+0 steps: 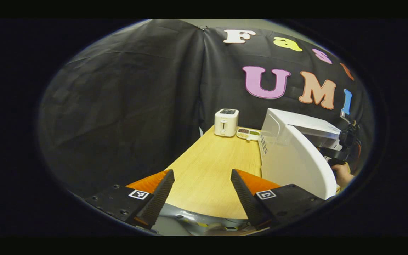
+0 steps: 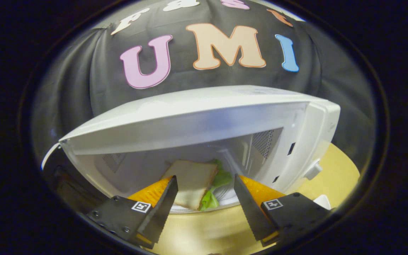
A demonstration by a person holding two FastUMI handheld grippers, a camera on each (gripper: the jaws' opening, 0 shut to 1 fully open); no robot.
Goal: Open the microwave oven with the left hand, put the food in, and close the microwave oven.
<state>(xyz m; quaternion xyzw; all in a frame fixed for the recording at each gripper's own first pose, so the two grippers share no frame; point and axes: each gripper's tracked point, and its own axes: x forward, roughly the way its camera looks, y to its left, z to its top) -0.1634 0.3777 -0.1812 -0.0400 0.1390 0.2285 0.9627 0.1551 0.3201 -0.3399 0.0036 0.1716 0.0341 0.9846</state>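
Note:
The white microwave [image 2: 197,117] stands with its door swung out. Inside its cavity lies a sandwich [image 2: 191,182] with green lettuce on a white plate [image 2: 227,199]. My right gripper [image 2: 205,202] is open just in front of the plate, its fingers either side of the sandwich and apart from it. In the left gripper view the microwave's body [image 1: 310,125] and its open door [image 1: 296,166] are at the right. Beyond the door, a hand [image 1: 342,175] holds the right gripper [image 1: 347,140]. My left gripper [image 1: 202,198] is open over the table's near end, holding nothing.
A white toaster [image 1: 226,122] and a small divided dish [image 1: 248,134] stand at the far end of the wooden table [image 1: 211,166]. Black cloth walls close the booth. A small white object [image 2: 322,201] sits on the table to the microwave's right.

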